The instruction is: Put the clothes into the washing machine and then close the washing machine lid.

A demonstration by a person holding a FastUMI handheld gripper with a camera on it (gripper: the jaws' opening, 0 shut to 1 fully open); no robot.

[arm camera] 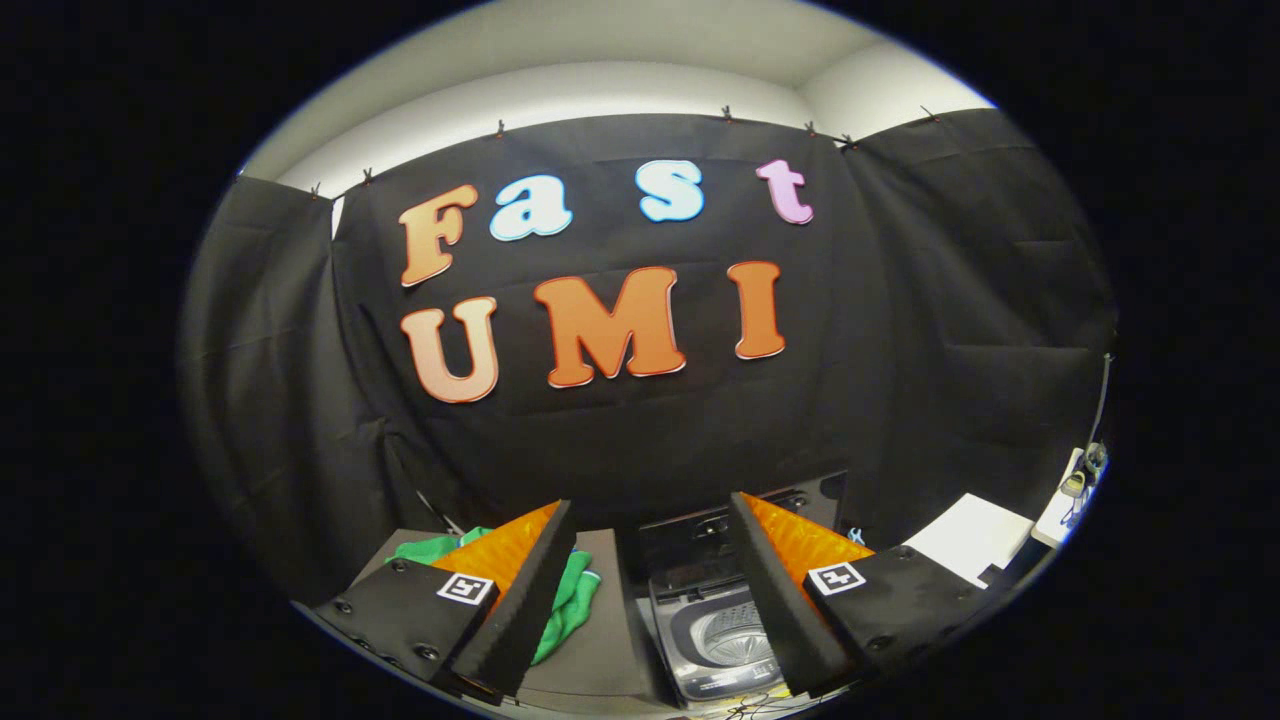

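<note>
the clothes (570, 605) lie on the tabletop (600, 640) left of the washing machine (725, 630), seemingly partly behind the left finger; lid raised behind its drum.

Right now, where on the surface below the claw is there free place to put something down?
The claw is open, holding nothing. Free patch: the bare grey surface between the green clothes and the open washing machine. The flat white block beyond the machine also has a bare top. Crowded: the clothes side, and the cables at the machine's near edge.
</note>
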